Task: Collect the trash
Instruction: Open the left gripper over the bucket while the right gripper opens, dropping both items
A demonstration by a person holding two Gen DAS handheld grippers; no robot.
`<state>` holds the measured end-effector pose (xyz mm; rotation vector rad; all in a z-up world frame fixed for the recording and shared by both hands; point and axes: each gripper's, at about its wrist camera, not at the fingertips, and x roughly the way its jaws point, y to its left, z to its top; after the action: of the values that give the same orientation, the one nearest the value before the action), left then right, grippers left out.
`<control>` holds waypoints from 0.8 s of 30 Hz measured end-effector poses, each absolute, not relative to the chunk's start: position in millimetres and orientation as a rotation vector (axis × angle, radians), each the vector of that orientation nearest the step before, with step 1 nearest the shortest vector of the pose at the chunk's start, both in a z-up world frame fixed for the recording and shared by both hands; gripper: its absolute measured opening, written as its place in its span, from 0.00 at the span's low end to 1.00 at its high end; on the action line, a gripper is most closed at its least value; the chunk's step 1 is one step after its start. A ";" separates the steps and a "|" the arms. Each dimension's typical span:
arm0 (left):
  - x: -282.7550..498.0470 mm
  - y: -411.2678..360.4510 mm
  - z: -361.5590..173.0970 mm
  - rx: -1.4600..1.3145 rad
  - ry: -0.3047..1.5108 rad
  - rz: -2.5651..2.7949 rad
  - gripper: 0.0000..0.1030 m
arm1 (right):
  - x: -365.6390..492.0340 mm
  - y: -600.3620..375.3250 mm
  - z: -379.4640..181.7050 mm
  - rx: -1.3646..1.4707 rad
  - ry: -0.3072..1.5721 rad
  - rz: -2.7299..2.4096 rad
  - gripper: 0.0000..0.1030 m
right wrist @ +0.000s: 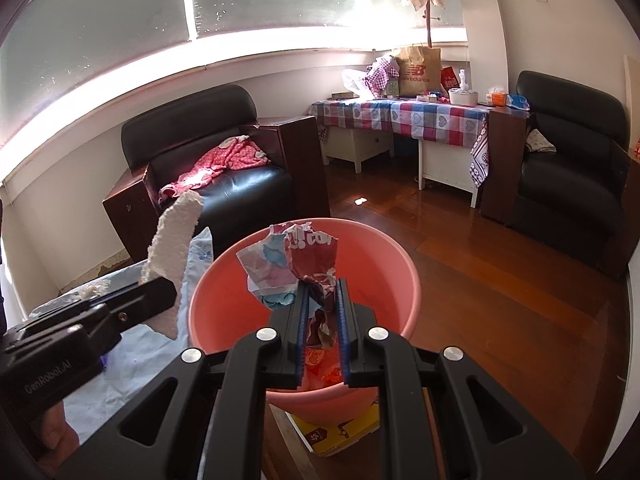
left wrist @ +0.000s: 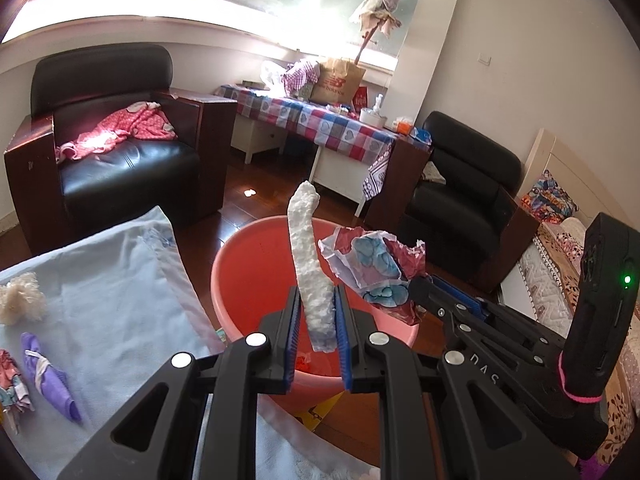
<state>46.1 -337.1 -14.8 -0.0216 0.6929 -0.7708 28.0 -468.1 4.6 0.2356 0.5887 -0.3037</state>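
Both grippers are hovering side by side over the pink bucket [left wrist: 240, 272], which is standing on the wooden floor [right wrist: 500, 300] beside a surface covered in a pale blue cloth [left wrist: 112, 312].

The left gripper [left wrist: 318, 300] is holding its jaws nearly closed, pinching a long white foam strip [left wrist: 308, 256] that is sticking up above the bucket's mouth.

The right gripper [right wrist: 322, 292] is likewise nearly closed, clamping a crumpled red, white and blue wrapper [right wrist: 296, 260] over the bucket's opening.

Some red scraps [right wrist: 324, 364] are already lying at the bucket's bottom.

On the blue cloth a purple wrapper [left wrist: 48, 376] and a fluffy beige clump [left wrist: 20, 298] are lying well apart from the bucket.
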 end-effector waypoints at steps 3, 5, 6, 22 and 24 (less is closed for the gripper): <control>51.3 -345.2 -22.8 -0.012 0.715 -0.772 0.15 | 31.6 -470.7 1.2 0.237 0.600 -0.309 0.13; 56.1 -347.3 -27.1 -0.009 0.728 -0.774 0.15 | 34.0 -472.3 -0.9 0.236 0.606 -0.312 0.13; 57.7 -348.7 -29.0 -0.009 0.734 -0.775 0.15 | 35.4 -472.9 -2.0 0.237 0.610 -0.315 0.13; 61.2 -356.0 -35.3 -0.015 0.741 -0.759 0.37 | 41.8 -480.0 -7.0 0.252 0.630 -0.328 0.13; 59.5 -355.7 -34.1 -0.015 0.726 -0.758 0.41 | 41.7 -480.5 -7.1 0.251 0.634 -0.331 0.14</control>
<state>59.5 -355.7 -34.1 -0.0150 0.7262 -0.7575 41.7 -480.5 -7.1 0.2511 0.6339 -0.3307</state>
